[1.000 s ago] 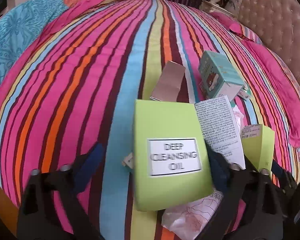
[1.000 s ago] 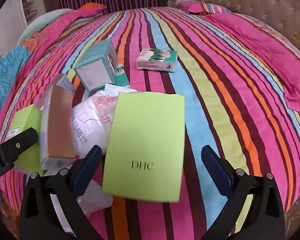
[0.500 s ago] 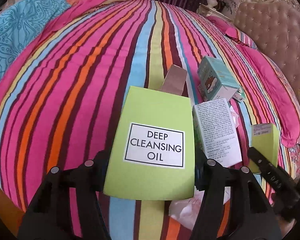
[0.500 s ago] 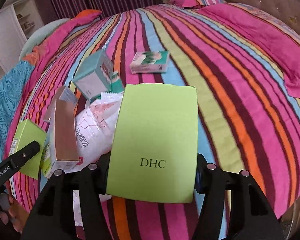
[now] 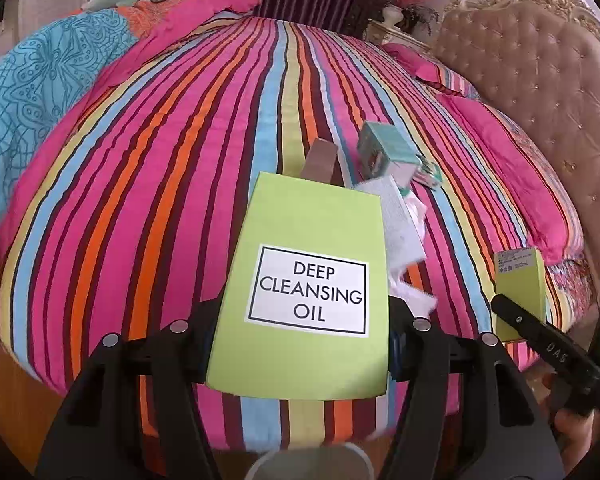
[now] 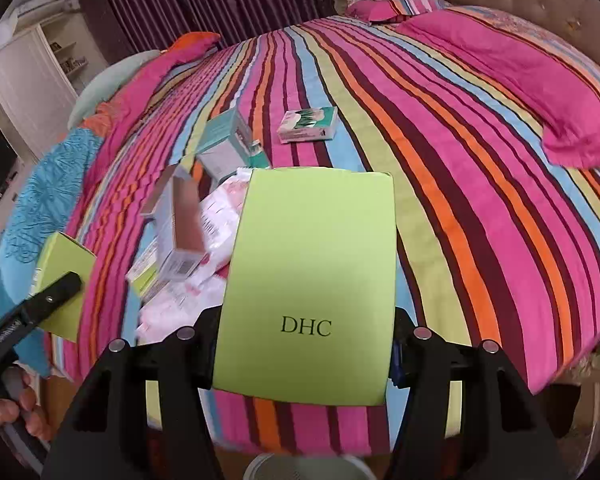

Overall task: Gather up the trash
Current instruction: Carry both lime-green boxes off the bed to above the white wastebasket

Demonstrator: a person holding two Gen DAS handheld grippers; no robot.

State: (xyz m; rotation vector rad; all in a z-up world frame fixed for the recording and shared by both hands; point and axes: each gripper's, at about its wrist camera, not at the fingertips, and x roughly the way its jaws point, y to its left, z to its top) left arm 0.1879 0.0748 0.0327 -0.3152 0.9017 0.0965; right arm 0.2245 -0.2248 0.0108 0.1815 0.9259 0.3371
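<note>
My left gripper (image 5: 300, 344) is shut on a lime green box labelled DEEP CLEANSING OIL (image 5: 306, 280), held above the near edge of the striped bed. My right gripper (image 6: 302, 352) is shut on a lime green box labelled DHC (image 6: 312, 276). Each held box shows in the other view: the DHC box (image 5: 520, 292) at right, the oil box (image 6: 62, 276) at left. On the bed lie a teal box (image 6: 228, 144), a brown and silver box (image 6: 180, 228), a pink-white plastic wrapper (image 6: 212, 248) and a flat green-pink box (image 6: 308, 124).
The rim of a white bin (image 5: 312, 460) shows below the grippers, also in the right wrist view (image 6: 304, 466). A tufted headboard (image 5: 540, 80) stands at the right. A blue patterned quilt (image 5: 28, 92) and pink pillows (image 6: 540, 80) lie at the bed's sides.
Both grippers closed on their green boxes, lifted them off the bed and drew back toward the bed's near edge. The white bin's rim came into view below.
</note>
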